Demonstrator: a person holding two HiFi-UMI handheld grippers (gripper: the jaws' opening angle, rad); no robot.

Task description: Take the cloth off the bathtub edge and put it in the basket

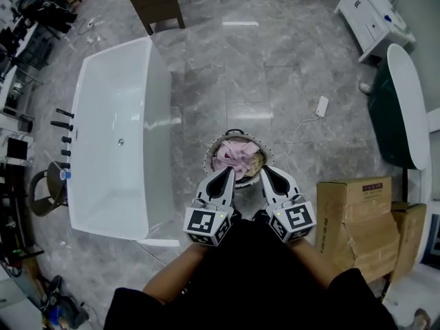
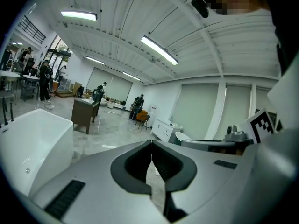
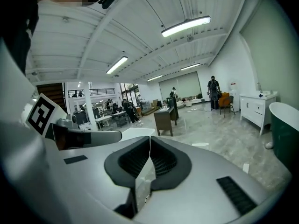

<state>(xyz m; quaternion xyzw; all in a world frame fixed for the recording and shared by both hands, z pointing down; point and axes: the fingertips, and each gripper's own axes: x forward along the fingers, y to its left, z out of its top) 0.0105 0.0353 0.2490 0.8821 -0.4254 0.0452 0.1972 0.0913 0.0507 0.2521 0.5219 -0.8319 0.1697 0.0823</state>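
The only print on show is a dark line on top of the nearer cardboard box (image 1: 354,215) at the right, too small to read. Each gripper carries a cube with black-and-white square markers and no lettering.

The pink cloth (image 1: 236,152) lies bunched inside the round basket (image 1: 212,149), which stands on the grey marble floor (image 1: 275,74) to the right of the white bathtub (image 1: 157,95). A tan piece of fabric (image 1: 257,161) sits by the cloth at the basket's near right.

The left gripper (image 1: 230,168) and the right gripper (image 1: 263,169) are held side by side just near of the basket, and their tips cover its near rim in the head view. In each gripper's own view the jaws are together, pad against pad, with only floor showing through the slit below.

Black tap fittings (image 1: 63,126) stand along the bathtub's left side. A white power adapter (image 1: 321,106) with its cord lies on the floor to the right of the basket. Farther right is a dark green bathtub (image 1: 385,115) with a white rim, and beyond it a white cabinet (image 1: 368,12). A dark brown table (image 1: 155,2) stands at the far end, past the white bathtub.
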